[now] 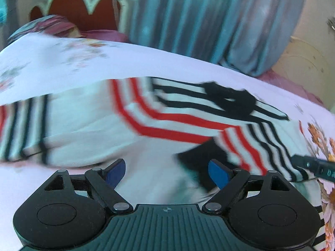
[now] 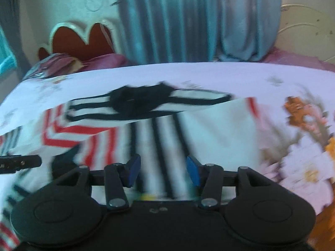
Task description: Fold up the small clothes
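Striped garment [image 1: 159, 123], white with red and black bands and a black collar patch [image 1: 228, 98], spread across the floral bedsheet [image 1: 62, 60], partly doubled over itself, edges blurred by motion

Left gripper [image 1: 166, 172] just above the garment's near hem, blue pads [image 1: 217, 174] set wide apart, nothing between them; white cloth and a dark patch [image 1: 201, 161] of the garment under the gap

Right gripper [image 2: 163, 170] over the garment's black-striped part [image 2: 161, 138], jaws parted, blue pads [image 2: 134, 170] either side of the stripes; whether the cloth is touched, impossible to tell through the blur

From the left wrist view, tip of the other tool [image 1: 314, 167] at the garment's right edge; from the right wrist view, a dark tool tip [image 2: 18, 164] at the garment's left side

Beyond the garment: blue-grey curtain [image 1: 199, 18], scalloped red headboard [image 1: 81, 6], purple pillow [image 2: 102, 61] at the far end of the sheet

Beside the garment's right edge, orange and white flower print [image 2: 303, 138] on the sheet
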The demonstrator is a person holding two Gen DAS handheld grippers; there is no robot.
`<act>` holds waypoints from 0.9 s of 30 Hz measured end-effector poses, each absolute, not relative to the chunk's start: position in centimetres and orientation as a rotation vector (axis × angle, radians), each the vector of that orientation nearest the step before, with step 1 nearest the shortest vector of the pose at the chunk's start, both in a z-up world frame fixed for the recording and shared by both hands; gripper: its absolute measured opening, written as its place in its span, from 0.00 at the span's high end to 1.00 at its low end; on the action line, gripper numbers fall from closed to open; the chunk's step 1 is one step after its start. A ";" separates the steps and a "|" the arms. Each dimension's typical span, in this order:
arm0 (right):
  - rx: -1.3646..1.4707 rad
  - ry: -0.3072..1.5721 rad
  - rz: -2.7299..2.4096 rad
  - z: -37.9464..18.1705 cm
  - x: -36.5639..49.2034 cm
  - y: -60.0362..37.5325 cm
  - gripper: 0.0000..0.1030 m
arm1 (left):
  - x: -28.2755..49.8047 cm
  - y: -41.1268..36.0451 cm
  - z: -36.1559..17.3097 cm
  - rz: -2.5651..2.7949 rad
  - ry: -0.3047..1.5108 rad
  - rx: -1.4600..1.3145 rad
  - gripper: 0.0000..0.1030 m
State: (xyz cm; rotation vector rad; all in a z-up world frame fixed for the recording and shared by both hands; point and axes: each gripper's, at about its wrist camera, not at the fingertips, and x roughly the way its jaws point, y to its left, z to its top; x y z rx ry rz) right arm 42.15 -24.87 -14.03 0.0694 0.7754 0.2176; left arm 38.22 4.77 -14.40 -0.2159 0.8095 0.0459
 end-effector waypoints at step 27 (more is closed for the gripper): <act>-0.005 0.790 0.395 -14.5 40.5 -6.4 0.48 | 32.4 34.0 -20.9 0.521 0.616 -0.700 0.23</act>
